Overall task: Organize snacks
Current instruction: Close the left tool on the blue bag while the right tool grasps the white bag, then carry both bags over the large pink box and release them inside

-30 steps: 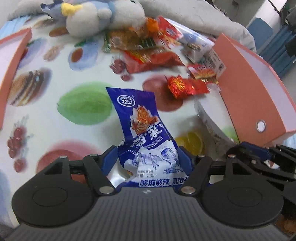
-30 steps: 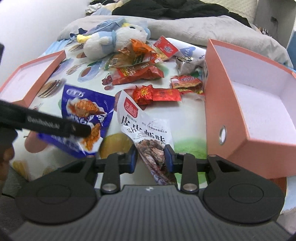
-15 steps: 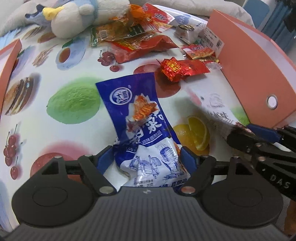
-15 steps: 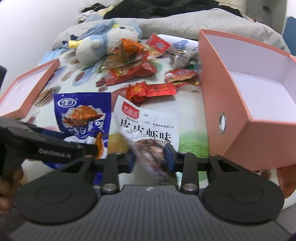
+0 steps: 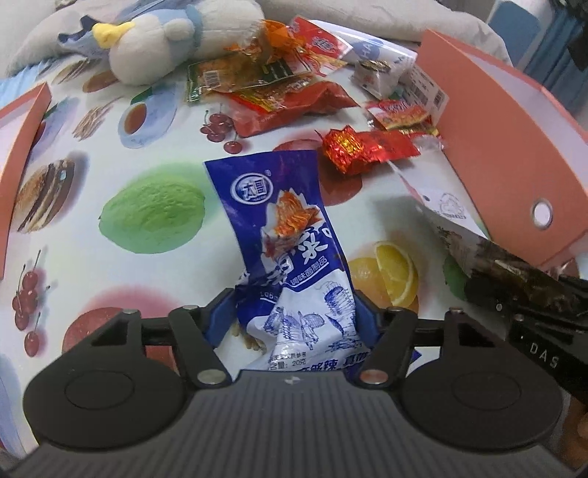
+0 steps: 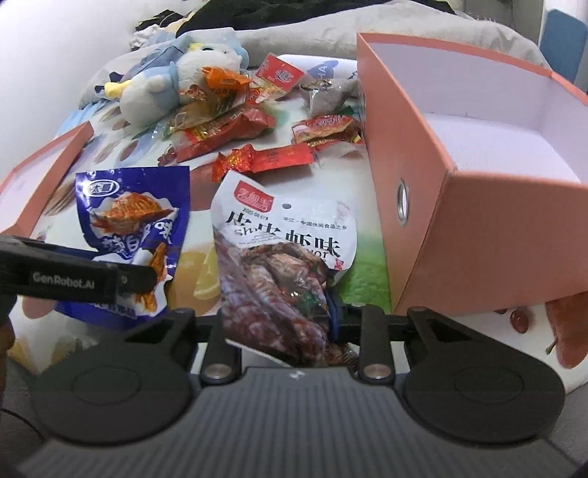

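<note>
Left gripper (image 5: 294, 312) pinched the blue snack packet (image 5: 290, 235); right gripper (image 6: 279, 316) pinched the white shrimp-flavour packet (image 6: 283, 235), beside the orange box (image 6: 422, 154).

plush penguin (image 5: 161, 47) lies on fruit-print cloth (image 5: 92, 154).

Fruit-printed tablecloth (image 5: 154, 213) covered the surface; grey bedding (image 6: 404, 33) lay behind, white wall (image 6: 55, 44) at left.

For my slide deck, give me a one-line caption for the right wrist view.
Right gripper clamps a white shrimp-flavour snack packet beside the open orange box, snacks scattered behind.
</note>
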Available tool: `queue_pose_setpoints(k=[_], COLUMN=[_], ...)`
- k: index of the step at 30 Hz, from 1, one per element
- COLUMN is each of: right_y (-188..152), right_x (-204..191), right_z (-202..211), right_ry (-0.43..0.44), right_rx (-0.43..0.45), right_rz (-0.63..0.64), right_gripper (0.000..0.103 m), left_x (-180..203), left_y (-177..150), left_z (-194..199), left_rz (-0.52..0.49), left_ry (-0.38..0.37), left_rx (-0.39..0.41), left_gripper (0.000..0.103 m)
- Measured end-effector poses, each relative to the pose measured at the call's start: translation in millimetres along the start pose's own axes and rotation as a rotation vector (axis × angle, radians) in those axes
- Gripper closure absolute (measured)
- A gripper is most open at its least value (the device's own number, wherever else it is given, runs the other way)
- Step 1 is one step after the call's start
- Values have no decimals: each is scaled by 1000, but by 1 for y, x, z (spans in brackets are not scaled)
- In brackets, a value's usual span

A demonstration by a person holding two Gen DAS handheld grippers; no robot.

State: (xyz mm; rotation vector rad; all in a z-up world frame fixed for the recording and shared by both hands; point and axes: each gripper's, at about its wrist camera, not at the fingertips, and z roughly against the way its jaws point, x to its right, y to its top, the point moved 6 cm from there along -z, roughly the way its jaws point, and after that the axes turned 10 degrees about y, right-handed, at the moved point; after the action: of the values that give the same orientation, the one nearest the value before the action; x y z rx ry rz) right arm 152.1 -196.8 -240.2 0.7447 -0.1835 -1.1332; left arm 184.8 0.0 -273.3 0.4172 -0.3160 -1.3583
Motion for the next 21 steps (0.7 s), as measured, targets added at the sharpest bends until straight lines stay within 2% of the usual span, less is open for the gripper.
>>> queue_pose_setpoints(k=[8,15,21], right_y=[22,55,92], right_x=[-7,-23,-27], right_z=[20,46,76], right_ry=[27,56,57], right_rx=[32,92,188], right_rz=[-1,36,79], right_gripper=[74,74,74], left_x=[-14,-19,-14], left_y=[10,38,72], left_z=[24,62,99], left_rz=[94,141,157], left_ry=[-33,-68,-104], left_rx=[10,92,173], left_gripper=[35,35,35])
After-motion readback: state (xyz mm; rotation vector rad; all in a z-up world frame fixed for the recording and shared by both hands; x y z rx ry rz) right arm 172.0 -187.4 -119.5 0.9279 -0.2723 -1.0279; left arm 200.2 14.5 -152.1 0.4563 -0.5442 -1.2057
